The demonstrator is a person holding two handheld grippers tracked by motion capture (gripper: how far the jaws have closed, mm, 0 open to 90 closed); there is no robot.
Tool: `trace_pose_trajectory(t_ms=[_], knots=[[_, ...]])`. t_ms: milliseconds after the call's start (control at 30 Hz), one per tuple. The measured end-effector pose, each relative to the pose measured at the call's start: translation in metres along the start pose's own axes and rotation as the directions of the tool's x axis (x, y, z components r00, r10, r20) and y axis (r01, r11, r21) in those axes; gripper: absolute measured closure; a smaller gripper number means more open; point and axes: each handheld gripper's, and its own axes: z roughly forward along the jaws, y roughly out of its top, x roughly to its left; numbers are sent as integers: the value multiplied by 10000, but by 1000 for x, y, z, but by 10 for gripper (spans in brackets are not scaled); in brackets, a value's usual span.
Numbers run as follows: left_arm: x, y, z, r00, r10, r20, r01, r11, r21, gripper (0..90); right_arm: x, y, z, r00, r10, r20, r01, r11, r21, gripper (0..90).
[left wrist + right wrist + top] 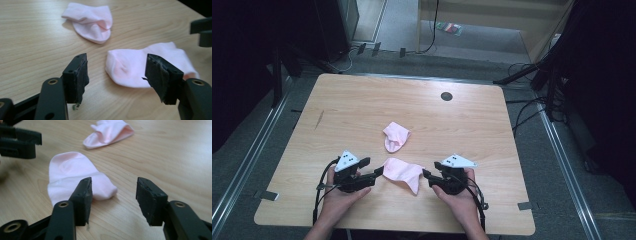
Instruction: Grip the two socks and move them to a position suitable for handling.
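Wooden table [362, 110]: near pink sock [402, 172] lies flat btwn left gripper [379, 171] & right gripper [426, 174]; 2nd pink sock [395, 136] sits just beyond. Both jaw pairs apart, gripping nothing. Risk: jaws skid on wood, pinch one layer only, so the sock bunches or drops.

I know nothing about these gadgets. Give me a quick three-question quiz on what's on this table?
1. How many pink socks lie on the table?
2. True or false: the left gripper is clamped shut on the near sock.
3. Which sock lies between the two grippers: A the far sock, B the near sock?

Key: 1. Two. 2. False; its jaws stand open, as do the right gripper's. 3. B.
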Motion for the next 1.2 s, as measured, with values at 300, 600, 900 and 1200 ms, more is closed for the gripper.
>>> trace_pose_trajectory(t_ms=[300, 600, 900, 1200], knots=[[1, -2, 22, 9991, -211, -373, 234, 9978, 617, 419, 4, -8, 13, 9751, 2080, -774, -2083, 9781, 40, 411], [-1, -4, 30, 9987, -319, -402, 374, 9888, 1445, 865, 20, -11, 32, 9684, 2489, 159, -2494, 9676, 385, 273], [-14, -7, 26, 9999, -142, -61, 150, 9879, 1545, 900, 25, -14, 29, 9820, 1746, 722, -1759, 9843, 118, 875], [-35, -16, 25, 9992, 61, 407, -127, 9862, 1653, 900, 48, -4, 27, 9988, 39, 489, -24, 9995, -305, 879]])
